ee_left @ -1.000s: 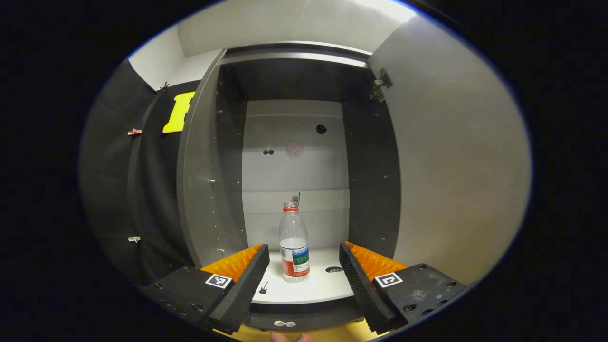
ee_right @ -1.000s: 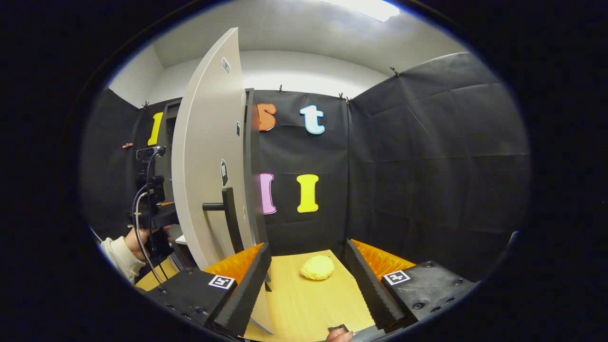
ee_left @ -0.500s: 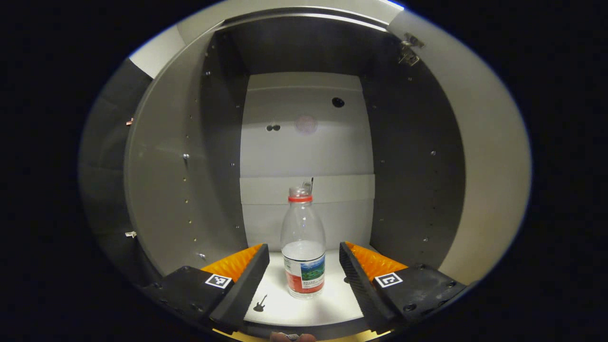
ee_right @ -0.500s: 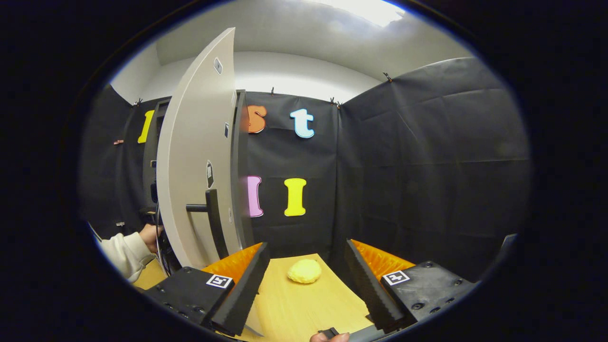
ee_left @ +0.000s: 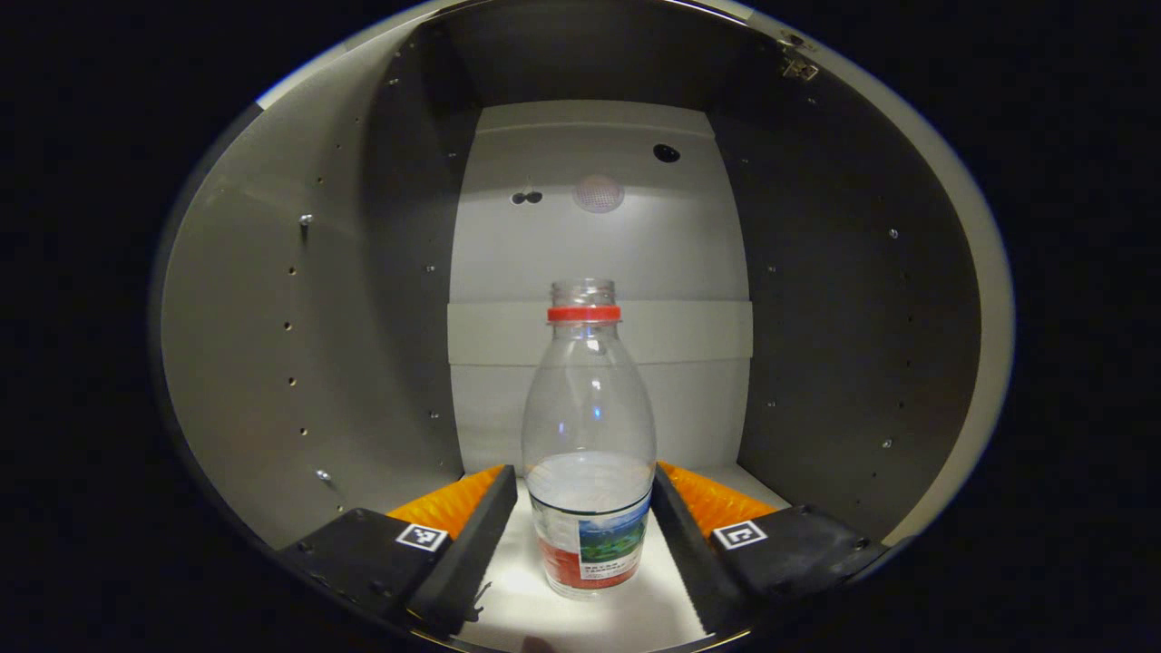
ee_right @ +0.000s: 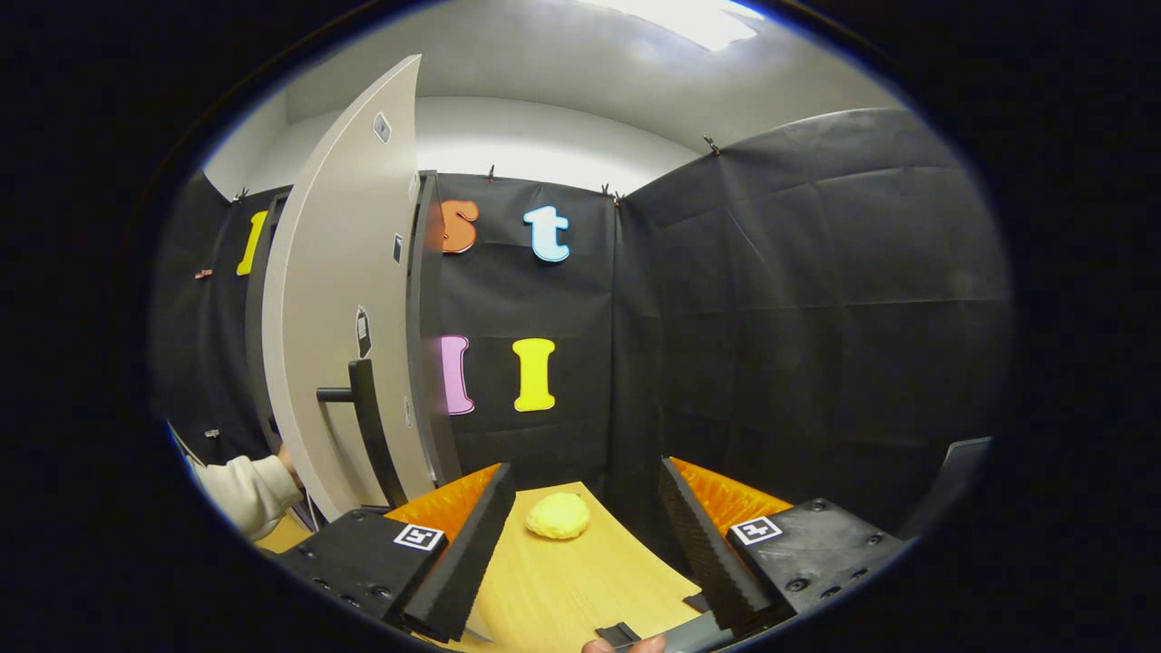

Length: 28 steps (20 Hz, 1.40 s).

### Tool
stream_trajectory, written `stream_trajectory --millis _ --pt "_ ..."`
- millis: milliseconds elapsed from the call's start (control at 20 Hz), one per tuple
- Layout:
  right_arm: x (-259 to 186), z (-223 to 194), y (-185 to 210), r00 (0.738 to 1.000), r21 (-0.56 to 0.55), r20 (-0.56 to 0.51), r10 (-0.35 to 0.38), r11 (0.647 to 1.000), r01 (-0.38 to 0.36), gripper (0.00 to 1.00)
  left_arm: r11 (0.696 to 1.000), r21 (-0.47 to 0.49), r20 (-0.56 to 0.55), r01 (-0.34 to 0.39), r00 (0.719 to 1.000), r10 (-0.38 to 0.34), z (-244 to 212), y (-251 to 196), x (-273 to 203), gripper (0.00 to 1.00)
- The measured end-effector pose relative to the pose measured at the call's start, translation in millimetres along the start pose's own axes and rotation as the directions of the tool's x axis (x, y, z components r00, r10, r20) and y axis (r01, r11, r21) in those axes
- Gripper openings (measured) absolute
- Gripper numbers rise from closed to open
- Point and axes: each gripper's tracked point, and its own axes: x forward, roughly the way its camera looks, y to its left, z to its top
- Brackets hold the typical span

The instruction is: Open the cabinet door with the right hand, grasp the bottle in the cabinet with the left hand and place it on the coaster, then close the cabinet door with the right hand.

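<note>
In the left gripper view a clear plastic bottle (ee_left: 590, 435) with a red neck ring and a coloured label stands upright on the cabinet's white shelf (ee_left: 517, 603). My left gripper (ee_left: 582, 508) is open inside the cabinet, one finger on each side of the bottle's lower body, with small gaps showing. In the right gripper view my right gripper (ee_right: 585, 512) is open above the wooden table (ee_right: 562, 580), holding nothing. The cabinet door (ee_right: 340, 308) stands swung open at the left, its dark bar handle (ee_right: 363, 426) facing me.
The cabinet's grey side walls (ee_left: 272, 363) close in on both sides of the left gripper. A yellow lumpy object (ee_right: 557, 515) lies on the table ahead of the right gripper. A person's sleeve (ee_right: 240, 490) shows behind the door's lower edge.
My left gripper has moved forward into the cabinet until the bottle stands between its fingers. The right gripper has drifted right, so the door sits further left in its view.
</note>
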Motion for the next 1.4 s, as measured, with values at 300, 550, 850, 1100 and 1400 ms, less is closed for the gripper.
stream_trajectory --millis 300,550,850,1100,1400 --pt "4 0 8 1.000 -0.003 -0.001 0.022 1.000 -0.022 0.99 1.000 0.012 0.010 0.015 1.000 -0.015 11 4 -14 0.75" --pt "6 0 22 0.997 -0.008 -0.002 0.072 0.997 -0.072 0.99 0.999 0.010 0.036 0.045 0.998 -0.045 37 12 -59 0.75" --pt "8 3 25 0.997 0.008 0.014 0.077 0.997 -0.077 0.99 0.998 -0.012 0.084 0.066 0.994 -0.064 59 39 -139 0.75" --pt "10 4 27 0.996 -0.041 0.038 0.077 0.996 -0.075 0.99 0.998 -0.025 0.131 0.056 0.990 -0.053 62 78 -207 0.75" --pt "9 15 25 0.994 -0.102 0.106 0.028 0.995 -0.017 0.98 1.000 -0.008 0.159 0.015 0.987 -0.013 40 131 -267 0.74"
